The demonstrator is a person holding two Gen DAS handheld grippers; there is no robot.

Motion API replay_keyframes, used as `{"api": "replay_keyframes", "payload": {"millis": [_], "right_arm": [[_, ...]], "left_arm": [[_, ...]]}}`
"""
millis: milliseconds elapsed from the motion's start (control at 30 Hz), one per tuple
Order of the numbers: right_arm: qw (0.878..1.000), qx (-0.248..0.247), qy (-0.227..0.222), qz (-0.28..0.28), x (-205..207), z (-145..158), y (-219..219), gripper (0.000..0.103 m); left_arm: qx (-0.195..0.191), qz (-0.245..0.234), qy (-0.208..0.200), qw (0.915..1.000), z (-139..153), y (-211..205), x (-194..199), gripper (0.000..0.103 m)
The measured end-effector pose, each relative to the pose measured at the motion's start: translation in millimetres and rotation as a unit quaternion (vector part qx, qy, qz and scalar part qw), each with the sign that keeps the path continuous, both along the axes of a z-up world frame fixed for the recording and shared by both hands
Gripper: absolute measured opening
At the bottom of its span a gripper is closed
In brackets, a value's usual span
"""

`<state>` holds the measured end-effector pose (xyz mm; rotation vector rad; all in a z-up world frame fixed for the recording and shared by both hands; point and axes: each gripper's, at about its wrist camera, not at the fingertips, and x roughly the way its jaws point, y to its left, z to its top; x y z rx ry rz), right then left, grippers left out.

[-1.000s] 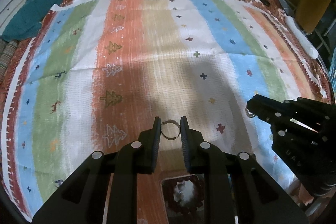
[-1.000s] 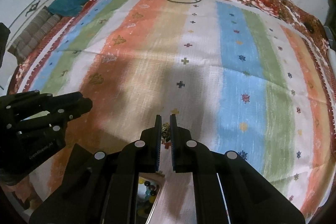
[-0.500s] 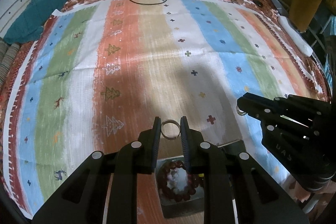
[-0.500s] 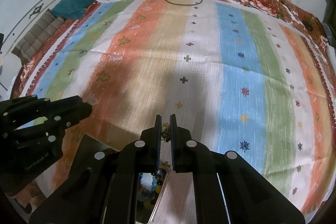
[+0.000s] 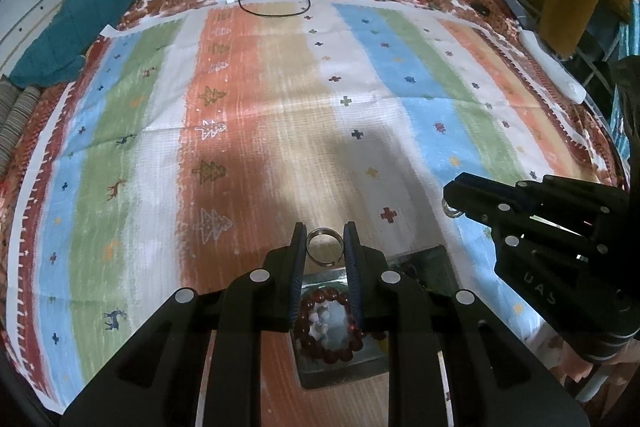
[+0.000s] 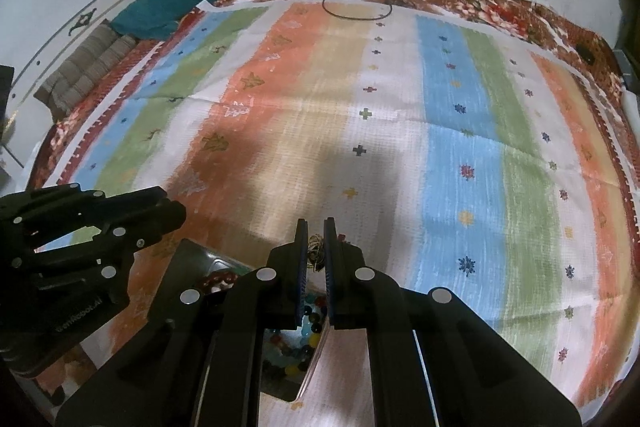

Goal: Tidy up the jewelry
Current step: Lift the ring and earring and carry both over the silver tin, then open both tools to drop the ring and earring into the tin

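The left hand-held gripper clamps a silver ring above a tray holding a red bead bracelet. At three o'clock, the right hand-held gripper pinches a small gold trinket over the striped cloth.

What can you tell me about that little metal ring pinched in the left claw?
The thin silver-coloured metal ring looks like a plain open band with a small gap at its lower edge. It sits between the tips of the left claw, whose two dark pads press on its sides. It faces the camera nearly flat-on, held in the air above the striped cloth, just beyond a shallow tray compartment holding a dark red bead bracelet. Nothing else touches it.
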<state>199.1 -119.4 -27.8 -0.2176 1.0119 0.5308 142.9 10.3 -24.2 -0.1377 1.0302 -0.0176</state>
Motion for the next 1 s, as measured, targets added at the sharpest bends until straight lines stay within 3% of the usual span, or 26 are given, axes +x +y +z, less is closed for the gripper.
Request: {"api": "replay_keyframes", "payload": {"millis": [1000], "right_arm": [[0.999,0.018,-0.019,0.029,-47.9,17.3,-6.0,0.009]], "left_arm": [[0.005,-0.016,-0.041,0.999,23.1,-14.2,-43.3,0.018]]}}
